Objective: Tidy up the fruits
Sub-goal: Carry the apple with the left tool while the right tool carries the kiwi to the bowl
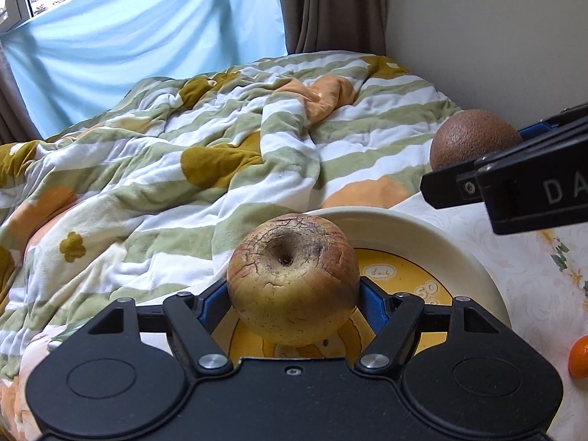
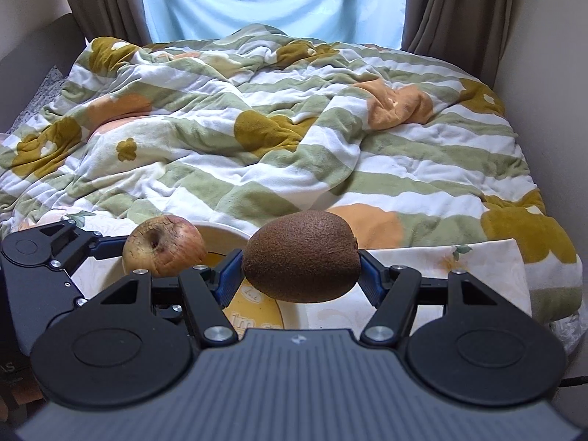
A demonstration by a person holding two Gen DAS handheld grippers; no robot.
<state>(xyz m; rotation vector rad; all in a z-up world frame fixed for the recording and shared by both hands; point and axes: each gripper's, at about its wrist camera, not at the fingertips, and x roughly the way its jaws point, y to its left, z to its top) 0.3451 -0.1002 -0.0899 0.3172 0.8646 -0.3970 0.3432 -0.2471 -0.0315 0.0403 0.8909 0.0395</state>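
Two grippers are up over the tabletop (image 1: 533, 279), and each one carries a single fruit. The left gripper (image 1: 293, 301) has its jaws pinching one wrinkled, cracked apple (image 1: 293, 279) by its sides, stem hollow facing up, held above the one cream plate (image 1: 422, 228) with the yellow printed centre. From the right wrist view that same apple (image 2: 163, 244) sits to the left, and the plate (image 2: 224, 233) shows just behind and below it. The right gripper (image 2: 300, 275) has its jaws clamped on one brown fuzzy kiwi (image 2: 301, 255), gripped end to end and lifted off the surface, over the plate's right edge as far as I can judge. In the left wrist view the kiwi (image 1: 474, 139) hangs above and beyond the plate's far right rim.

One more fruit lies on the floral cloth at the far right, orange and round (image 1: 580, 356), probably a mandarin, though it is cut off by the edge. That makes three fruits counted. Behind it all is a bed with one rumpled striped blanket (image 2: 294, 128).
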